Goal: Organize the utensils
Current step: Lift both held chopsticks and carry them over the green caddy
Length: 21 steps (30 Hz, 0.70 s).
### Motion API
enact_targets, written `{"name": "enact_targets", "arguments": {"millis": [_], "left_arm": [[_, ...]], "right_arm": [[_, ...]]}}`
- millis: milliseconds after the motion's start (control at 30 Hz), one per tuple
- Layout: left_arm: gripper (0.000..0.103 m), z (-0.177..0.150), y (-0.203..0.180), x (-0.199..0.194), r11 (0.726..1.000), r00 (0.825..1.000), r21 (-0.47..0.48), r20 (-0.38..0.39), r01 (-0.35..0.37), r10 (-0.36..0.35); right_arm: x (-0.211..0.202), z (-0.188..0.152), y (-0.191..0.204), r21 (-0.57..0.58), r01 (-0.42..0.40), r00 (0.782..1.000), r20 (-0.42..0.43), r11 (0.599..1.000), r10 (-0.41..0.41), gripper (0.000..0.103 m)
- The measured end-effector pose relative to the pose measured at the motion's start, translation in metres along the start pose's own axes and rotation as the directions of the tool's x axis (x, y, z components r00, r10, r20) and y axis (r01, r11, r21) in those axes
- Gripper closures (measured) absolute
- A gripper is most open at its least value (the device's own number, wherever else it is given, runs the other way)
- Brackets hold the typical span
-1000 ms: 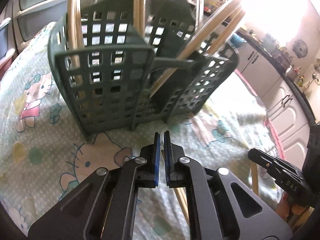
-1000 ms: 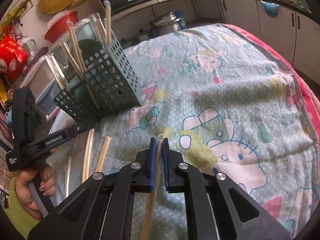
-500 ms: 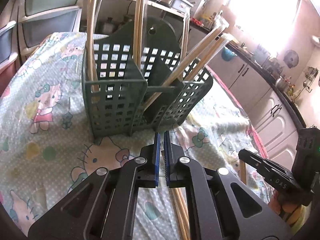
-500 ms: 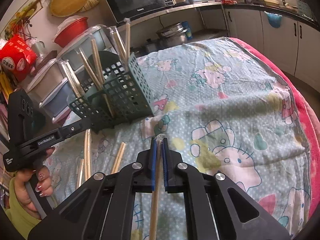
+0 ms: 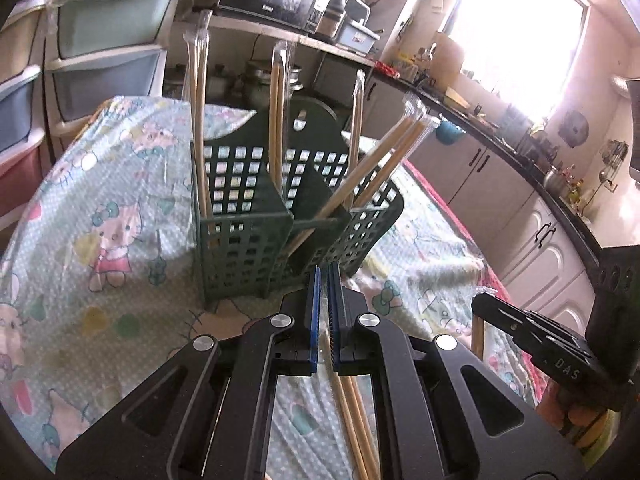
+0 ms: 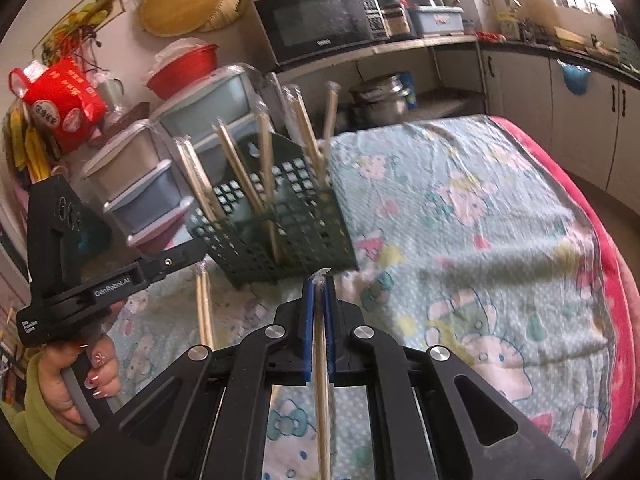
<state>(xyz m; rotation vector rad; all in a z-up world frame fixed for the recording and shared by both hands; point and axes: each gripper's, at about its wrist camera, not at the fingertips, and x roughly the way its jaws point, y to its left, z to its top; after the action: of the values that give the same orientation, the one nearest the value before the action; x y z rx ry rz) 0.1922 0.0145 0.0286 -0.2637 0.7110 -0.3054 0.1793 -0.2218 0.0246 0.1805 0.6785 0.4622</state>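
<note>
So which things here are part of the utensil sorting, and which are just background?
Job: green caddy; chopsticks standing in it; wrapped chopsticks in the right gripper; loose chopsticks on the cloth; left gripper.

Background: microwave; drawers; red bowl; pot.

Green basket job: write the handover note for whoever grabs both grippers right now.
Right gripper: shut on a wrapped chopstick pair, tip pointing at the basket.
Left gripper: shut on a thin wrapped pair in front of the green basket.
Done: several wrapped pairs already stand in the basket's compartments.
Left: drop both held pairs in, then collect the loose pairs on the tablecloth beside the basket.
</note>
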Motion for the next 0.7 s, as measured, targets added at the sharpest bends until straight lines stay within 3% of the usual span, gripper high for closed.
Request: {"name": "enact_targets", "arguments": {"millis": [333,700], "left_arm": [[0.101,0.016,-0.009,-0.022,0.999,0.998,0.021,0.066,0.024,-0.025],[0.101,0.038,-0.029,-0.037,0.994,0.991,0.09,0.109,0.069,-0.079]], "right_arm": [[-0.016,0.023,0.026,-0.054,-0.042,0.996,0.075,0.998,0.046,0.098],[-0.034,0.047,0.036,-0.082,-0.021,0.988,0.151,0.996,0.033,0.098]]}}
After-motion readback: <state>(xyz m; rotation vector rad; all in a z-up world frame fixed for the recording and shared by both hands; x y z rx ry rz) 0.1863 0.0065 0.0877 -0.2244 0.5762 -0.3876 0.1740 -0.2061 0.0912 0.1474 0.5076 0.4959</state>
